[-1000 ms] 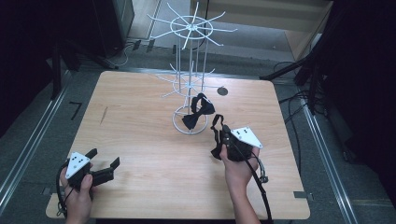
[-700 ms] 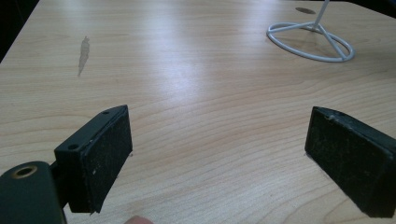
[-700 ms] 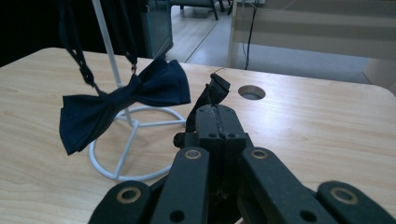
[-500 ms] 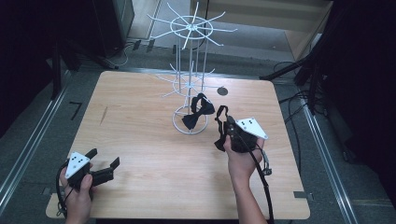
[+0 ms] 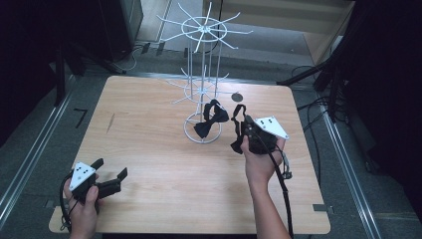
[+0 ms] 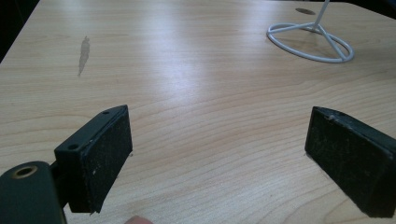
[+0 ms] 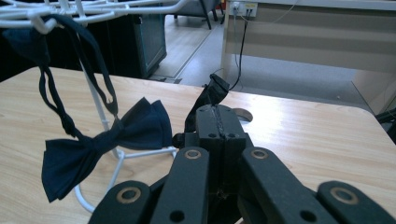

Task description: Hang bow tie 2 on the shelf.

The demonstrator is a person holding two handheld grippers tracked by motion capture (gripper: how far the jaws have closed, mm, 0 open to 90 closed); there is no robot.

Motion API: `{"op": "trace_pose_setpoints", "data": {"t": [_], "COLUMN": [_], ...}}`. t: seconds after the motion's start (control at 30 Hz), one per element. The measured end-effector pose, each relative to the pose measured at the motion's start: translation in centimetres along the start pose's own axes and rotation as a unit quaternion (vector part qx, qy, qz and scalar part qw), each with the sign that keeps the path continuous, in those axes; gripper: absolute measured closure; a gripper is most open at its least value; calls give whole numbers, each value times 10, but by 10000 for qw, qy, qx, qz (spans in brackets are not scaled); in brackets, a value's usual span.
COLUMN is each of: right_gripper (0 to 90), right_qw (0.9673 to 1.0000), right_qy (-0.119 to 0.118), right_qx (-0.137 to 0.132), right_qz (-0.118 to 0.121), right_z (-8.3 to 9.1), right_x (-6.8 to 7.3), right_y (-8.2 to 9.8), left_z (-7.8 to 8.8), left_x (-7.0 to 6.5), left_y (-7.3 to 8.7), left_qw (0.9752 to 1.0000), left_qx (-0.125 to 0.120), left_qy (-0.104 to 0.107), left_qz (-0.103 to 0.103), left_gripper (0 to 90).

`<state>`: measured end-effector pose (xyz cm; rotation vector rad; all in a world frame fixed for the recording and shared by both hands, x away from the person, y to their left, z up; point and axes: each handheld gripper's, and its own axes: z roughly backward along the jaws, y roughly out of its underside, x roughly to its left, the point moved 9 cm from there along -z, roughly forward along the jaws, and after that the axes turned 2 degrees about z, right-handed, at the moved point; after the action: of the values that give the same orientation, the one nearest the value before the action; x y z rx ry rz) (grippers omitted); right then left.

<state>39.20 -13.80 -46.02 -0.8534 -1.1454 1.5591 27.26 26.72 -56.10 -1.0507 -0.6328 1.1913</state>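
A white wire rack stands on the far middle of the wooden table. From one of its lower arms hangs a dark bow tie by its strap; the right gripper view has this bow tie at its left. My right gripper hovers just right of the rack's base ring, shut on a black strap with a dark piece dangling below. That strap pokes up from my right gripper. My left gripper rests open and empty at the near left corner; the left gripper view shows bare wood between its pads.
The rack's base ring lies ahead and right of the left gripper. A dark round mark sits on the table behind the rack. A grey stain marks the wood at left. Cables and black stands surround the table's far right.
My right gripper has risen and moved toward the rack's side with the black strap in it. The left gripper has stayed put.
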Motion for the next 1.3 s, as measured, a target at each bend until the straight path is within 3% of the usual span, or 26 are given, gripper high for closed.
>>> {"op": "trace_pose_setpoints", "data": {"t": [1.3], "right_gripper": [900], "right_qw": [9998], "right_qy": [126], "right_qx": [-107], "right_qz": [-86], "right_z": [-15], "right_x": [-9], "right_y": [-31], "left_z": [0], "left_x": [0], "left_y": [0], "left_qw": [10000], "left_qx": [2], "left_qy": [-2], "left_qz": [4], "left_gripper": [82]}}
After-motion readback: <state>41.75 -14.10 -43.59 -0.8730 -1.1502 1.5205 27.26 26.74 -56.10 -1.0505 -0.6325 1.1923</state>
